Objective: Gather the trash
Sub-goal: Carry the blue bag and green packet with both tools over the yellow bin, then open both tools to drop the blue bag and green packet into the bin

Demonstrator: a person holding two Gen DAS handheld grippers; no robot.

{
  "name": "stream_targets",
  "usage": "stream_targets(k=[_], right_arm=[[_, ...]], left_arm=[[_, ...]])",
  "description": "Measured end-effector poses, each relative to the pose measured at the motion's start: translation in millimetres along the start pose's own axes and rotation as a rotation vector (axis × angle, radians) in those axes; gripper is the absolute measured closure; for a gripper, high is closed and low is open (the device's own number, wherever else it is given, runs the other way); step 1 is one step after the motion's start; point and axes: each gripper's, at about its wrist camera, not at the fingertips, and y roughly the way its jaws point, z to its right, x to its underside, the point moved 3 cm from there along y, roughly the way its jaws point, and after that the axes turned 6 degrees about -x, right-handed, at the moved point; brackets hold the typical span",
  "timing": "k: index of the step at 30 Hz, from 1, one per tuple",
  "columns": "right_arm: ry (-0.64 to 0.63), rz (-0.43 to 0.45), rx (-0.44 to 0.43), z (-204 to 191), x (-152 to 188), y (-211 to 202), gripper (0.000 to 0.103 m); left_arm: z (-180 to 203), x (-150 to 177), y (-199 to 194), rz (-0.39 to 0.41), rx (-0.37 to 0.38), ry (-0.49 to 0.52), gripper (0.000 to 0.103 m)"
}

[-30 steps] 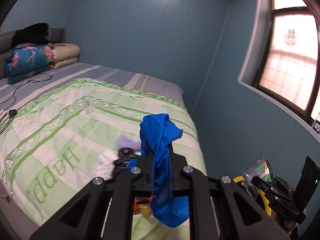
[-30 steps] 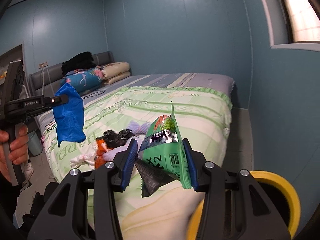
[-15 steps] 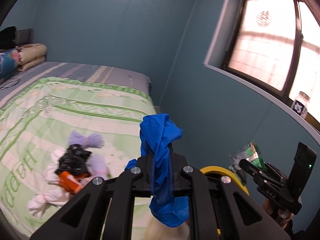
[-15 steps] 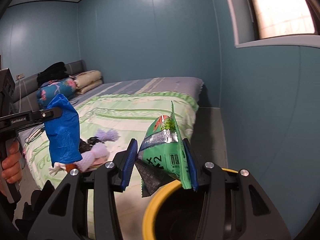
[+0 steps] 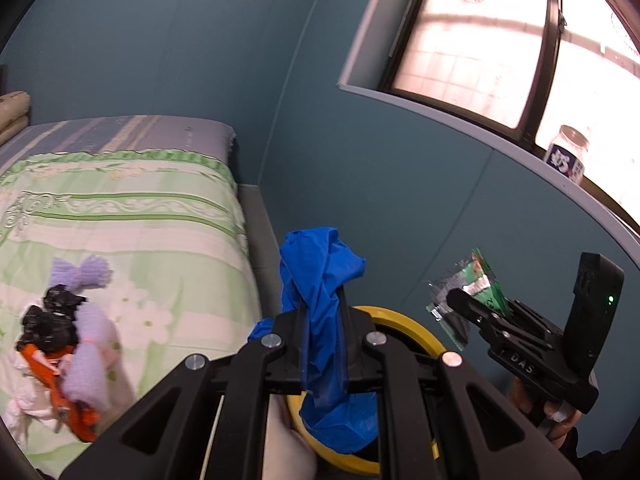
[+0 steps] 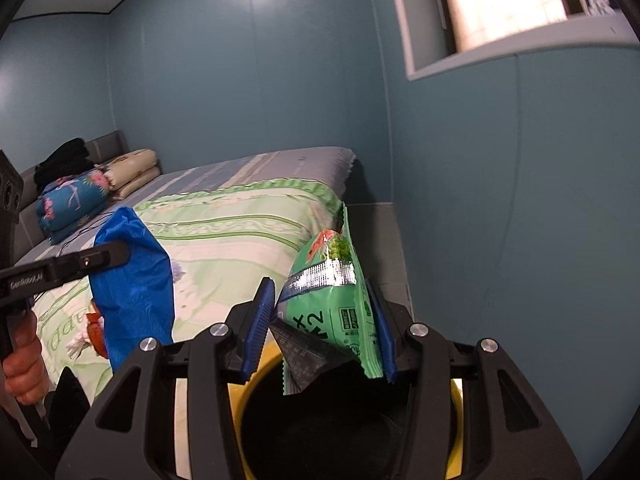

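Note:
My left gripper [image 5: 322, 330] is shut on a crumpled blue plastic bag [image 5: 320, 280], held over the near rim of a yellow-rimmed black bin [image 5: 404, 322]. The bag also shows at the left of the right wrist view [image 6: 134, 280]. My right gripper [image 6: 320, 316] is shut on a green snack wrapper [image 6: 332, 292] and a dark wrapper piece [image 6: 304, 360], directly above the bin's opening [image 6: 320, 420]. The right gripper with the wrapper [image 5: 472, 292] shows to the right in the left wrist view.
A bed with a green floral quilt [image 5: 120, 216] lies left of the bin. More trash sits on it: black, orange, white and purple pieces [image 5: 60, 340]. A blue wall and a window sill with a jar [image 5: 568, 152] stand on the right.
Both grippers swung right, away from the bed and toward the bin. The bin now lies right under the right gripper, and the left gripper's bag hangs over its rim.

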Motion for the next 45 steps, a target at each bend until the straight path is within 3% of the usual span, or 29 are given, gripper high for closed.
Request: stream_targets(k=[18,29,31,33,36,39,42,44,45], right_arm=[[0.101,-0.054,0.031,45.3,21.7,10.9,0.060],[0.112,-0.075,0.012,47.4,21.8,19.3,0.056],[0.118,-0.076,0.006,48.2,22.2,18.8,0.053],[0.124,-0.075,0.014,50.7,21.4,19.7,0.053],[0.134,-0.073,0.020,54.8,21.6,18.7,0.048],[0.156,-0.060,0.029,59.8,19.7,15.1,0.046],[0.163,-0.039,0.034,61.8,16.3,10.1,0.046],[0.164,-0.011,0.035,61.0,13.4,4.8,0.045],[0.160,0.005,0.034,59.6,11.9,2.0,0.045]], left_arm=[[45.4,51.6,71.2,-0.174,0.070,0.055,0.094],[42.9,70.4,79.3,-0.209,0.083,0.046,0.093],[41.6,69.2,79.0,-0.207,0.081,0.040,0.088],[40.3,67.4,80.5,-0.204,0.073,0.035,0.073],[37.5,66.4,77.5,-0.189,0.065,0.025,0.059],[32.1,62.2,72.9,-0.173,0.060,0.007,0.051],[25.3,54.2,64.2,-0.138,0.045,-0.004,0.042],[21.0,47.7,56.4,-0.100,0.015,-0.010,0.026],[18.6,44.7,52.1,-0.082,0.005,-0.015,0.023]])
